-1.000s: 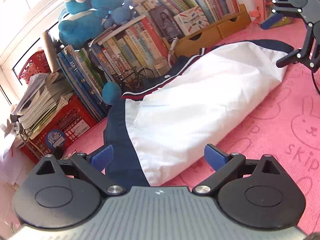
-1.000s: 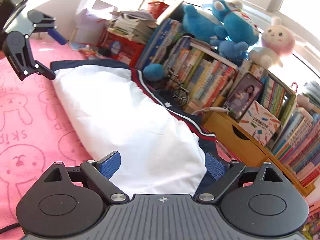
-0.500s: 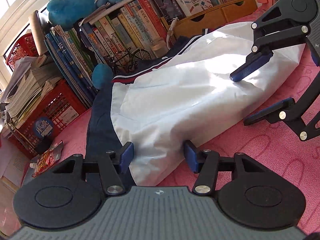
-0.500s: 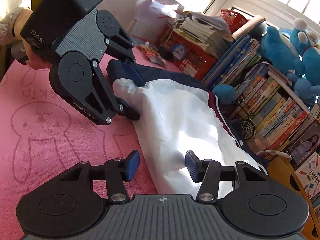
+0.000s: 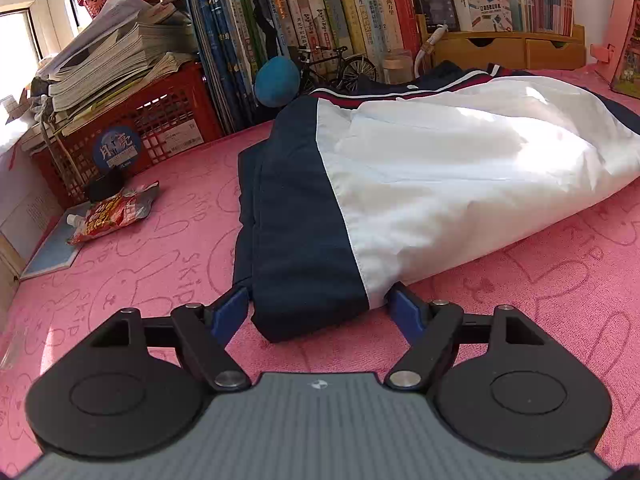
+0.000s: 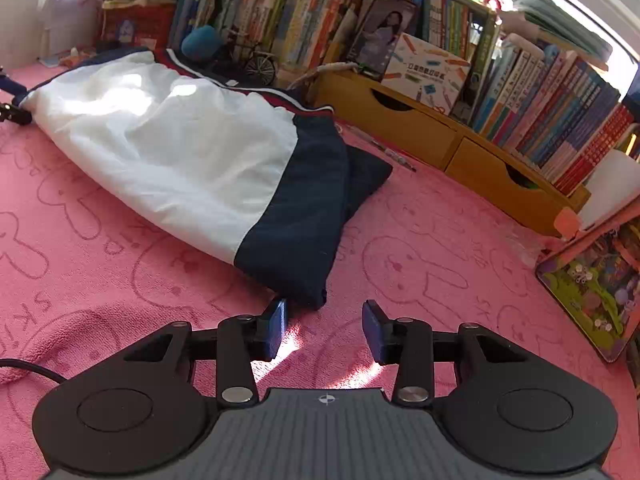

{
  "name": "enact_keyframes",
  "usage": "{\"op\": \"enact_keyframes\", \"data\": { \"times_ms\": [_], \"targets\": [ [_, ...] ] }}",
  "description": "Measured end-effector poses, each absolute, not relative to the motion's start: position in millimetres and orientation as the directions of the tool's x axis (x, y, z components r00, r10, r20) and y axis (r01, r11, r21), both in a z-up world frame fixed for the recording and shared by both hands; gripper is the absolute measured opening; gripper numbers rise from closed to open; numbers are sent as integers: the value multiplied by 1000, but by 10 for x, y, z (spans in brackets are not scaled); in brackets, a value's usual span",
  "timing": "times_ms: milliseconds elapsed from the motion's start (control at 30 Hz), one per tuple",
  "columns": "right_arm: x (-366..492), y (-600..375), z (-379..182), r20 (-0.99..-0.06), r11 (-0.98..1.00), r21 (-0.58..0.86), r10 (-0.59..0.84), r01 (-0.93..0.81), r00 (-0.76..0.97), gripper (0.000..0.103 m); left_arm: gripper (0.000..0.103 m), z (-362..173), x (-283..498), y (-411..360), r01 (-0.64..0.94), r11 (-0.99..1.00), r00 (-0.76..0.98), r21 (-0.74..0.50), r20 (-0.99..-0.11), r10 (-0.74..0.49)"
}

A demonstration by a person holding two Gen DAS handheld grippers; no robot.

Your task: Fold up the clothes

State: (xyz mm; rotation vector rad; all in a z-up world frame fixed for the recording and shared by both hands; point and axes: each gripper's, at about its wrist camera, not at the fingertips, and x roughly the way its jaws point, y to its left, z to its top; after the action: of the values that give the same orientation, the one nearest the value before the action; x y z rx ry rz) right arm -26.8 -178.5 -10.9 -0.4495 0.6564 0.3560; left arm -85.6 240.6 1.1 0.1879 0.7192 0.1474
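A folded white and navy jacket [image 5: 440,168] lies across the pink rabbit-print mat [image 5: 540,300]. My left gripper [image 5: 317,310] sits low at its navy end. The jaws are opening, the navy corner lies between the blue fingertips [image 5: 230,314], and the pads do not squeeze it. In the right wrist view the jacket [image 6: 180,148] runs to the far left, where part of the left gripper [image 6: 12,100] shows at its far end. My right gripper [image 6: 325,330] stands at the other navy end, jaws closing. The navy corner lies just ahead of its left fingertip [image 6: 276,326], with only mat between the pads.
A red crate [image 5: 160,120] with stacked papers, a row of books [image 5: 340,20] and a model bicycle [image 5: 332,64] line the back. A snack pouch [image 5: 112,212] lies on the mat at left. A wooden drawer unit [image 6: 440,136] and a picture box [image 6: 592,288] stand on the right.
The two grippers, close together along the jacket's near edge half a second ago, have moved apart to its opposite navy ends. The left jaws have widened again; the right jaws stay narrowed.
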Motion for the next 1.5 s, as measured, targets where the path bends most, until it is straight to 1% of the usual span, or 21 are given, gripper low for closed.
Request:
{"op": "enact_keyframes", "data": {
  "times_ms": [100,167,300,367,500,600,633,700,733,800,833,867,967,1000,1067,1167,1233,1333,1400,1467,1500],
  "targets": [
    [-368,-2058,-56,-652,890,-201,190,-409,734,41,80,37,-1028,2540,-160,946,704,282,-639,310],
    [-445,-2170,12,-628,912,-126,232,-391,743,55,78,82,-1141,2622,-213,922,675,323,-634,377],
    [-340,-1908,214,-519,917,-11,337,-400,786,82,78,423,-1180,2600,-201,963,770,179,-579,268],
    [-222,-1662,319,-458,910,33,382,-414,803,95,89,576,-1012,2404,-153,980,831,126,-521,196],
    [127,-931,341,-384,865,172,499,-471,777,99,94,550,-395,1962,-80,993,866,84,-488,111],
    [425,-389,206,-415,818,214,572,-535,708,98,93,217,90,1803,-121,976,808,183,-552,204],
    [481,-251,150,-442,813,187,571,-552,692,94,92,90,179,1820,-138,967,783,214,-574,239],
    [594,-116,24,-501,827,118,528,-550,686,75,94,-101,178,1916,-166,949,766,269,-571,295],
    [652,-110,-45,-531,843,75,486,-533,694,61,98,-131,123,1991,-177,948,774,264,-558,299],
    [768,-109,-180,-582,868,-11,399,-497,709,54,101,-140,16,2163,-201,948,773,247,-555,308],
    [838,-269,-204,-575,891,-26,357,-453,736,33,101,-155,-17,2254,-229,936,763,266,-548,342],
    [908,-430,-227,-568,912,-40,315,-408,760,0,101,-170,-49,2345,-259,923,751,286,-541,378],
    [1114,-948,-263,-582,983,-92,75,-157,809,1,102,-143,-130,2677,-333,915,725,228,-559,403],
    [1104,-1047,-239,-585,988,-71,68,-135,808,1,102,-126,-151,2745,-361,906,711,222,-563,421],
    [1026,-1125,-180,-570,990,-54,76,-130,818,27,93,-37,-190,2793,-364,917,722,166,-571,390],
    [792,-903,-13,-506,961,-62,203,-270,838,47,91,148,-216,2693,-301,950,784,80,-547,295],
    [691,-668,100,-489,923,-51,311,-383,815,54,93,266,-158,2449,-196,979,831,59,-520,198],
    [548,-419,182,-498,874,-10,417,-486,761,58,96,265,140,1924,-16,989,846,145,-525,91],
    [429,-306,202,-505,851,0,453,-525,734,70,96,162,411,1584,62,970,833,236,-547,79],
    [298,-246,188,-508,855,-22,437,-519,742,93,96,4,738,1341,91,946,807,312,-579,113],
    [263,-236,186,-503,862,-36,421,-505,755,96,96,-79,910,1268,90,937,792,338,-594,138]
  ]
}}
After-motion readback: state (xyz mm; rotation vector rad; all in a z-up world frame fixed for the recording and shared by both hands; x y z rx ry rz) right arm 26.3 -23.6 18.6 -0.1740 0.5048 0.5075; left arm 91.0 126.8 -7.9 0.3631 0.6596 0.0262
